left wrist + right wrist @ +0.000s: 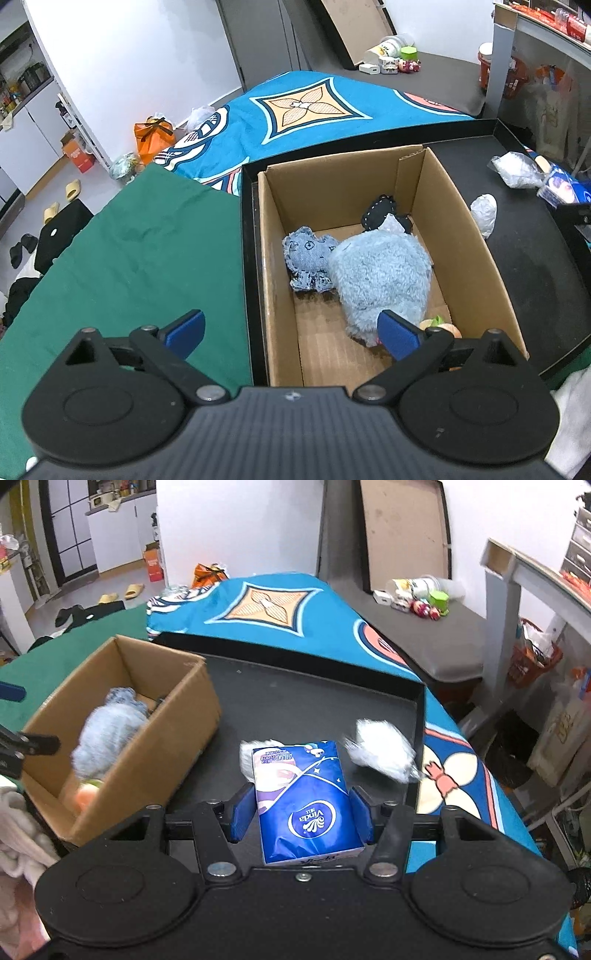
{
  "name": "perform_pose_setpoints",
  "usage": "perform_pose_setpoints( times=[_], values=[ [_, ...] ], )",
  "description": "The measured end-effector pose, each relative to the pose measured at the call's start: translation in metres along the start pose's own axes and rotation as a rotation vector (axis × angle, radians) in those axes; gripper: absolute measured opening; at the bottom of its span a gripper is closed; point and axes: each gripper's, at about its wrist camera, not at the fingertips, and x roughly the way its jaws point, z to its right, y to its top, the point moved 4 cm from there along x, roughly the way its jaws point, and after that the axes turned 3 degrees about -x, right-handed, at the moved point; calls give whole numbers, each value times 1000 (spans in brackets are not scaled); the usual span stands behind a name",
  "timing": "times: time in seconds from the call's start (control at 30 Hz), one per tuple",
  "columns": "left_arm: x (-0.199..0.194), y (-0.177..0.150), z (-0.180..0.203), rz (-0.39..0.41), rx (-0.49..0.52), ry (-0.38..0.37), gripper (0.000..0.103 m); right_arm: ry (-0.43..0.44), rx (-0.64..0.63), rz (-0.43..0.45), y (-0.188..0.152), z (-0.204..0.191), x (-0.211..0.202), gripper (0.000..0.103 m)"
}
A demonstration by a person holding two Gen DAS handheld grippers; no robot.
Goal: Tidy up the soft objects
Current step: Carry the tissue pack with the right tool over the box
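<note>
My right gripper (302,814) is shut on a blue tissue pack (304,797), held above the black tray (295,709). Two crumpled white plastic bags lie on the tray beyond it: one (380,751) to the right, one (251,757) partly hidden behind the pack. The cardboard box (465,240) holds a fluffy light-blue plush (380,273), a denim toy (308,258), a dark fabric piece (382,210) and a small orange and green toy (443,325). My left gripper (291,332) stands open over the box's near left corner, holding nothing. The box (166,746) sits left of the pack in the right wrist view.
A green cloth (129,258) lies left of the box and a blue patterned blanket (314,110) lies behind it. White fabric (18,834) bunches at the near left. Small toys and containers (421,594) sit on a grey surface at the back right, beside a white table (517,576).
</note>
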Motion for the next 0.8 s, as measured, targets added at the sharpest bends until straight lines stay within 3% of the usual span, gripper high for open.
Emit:
perform_pose_setpoints(
  times=[0.33, 0.8],
  values=[
    [6, -10, -12, -9, -28, -58, 81, 29, -54, 45, 30, -40, -11, 53],
    [18, -26, -21, -23, -31, -122, 36, 48, -101, 69, 62, -90, -5, 53]
  ],
)
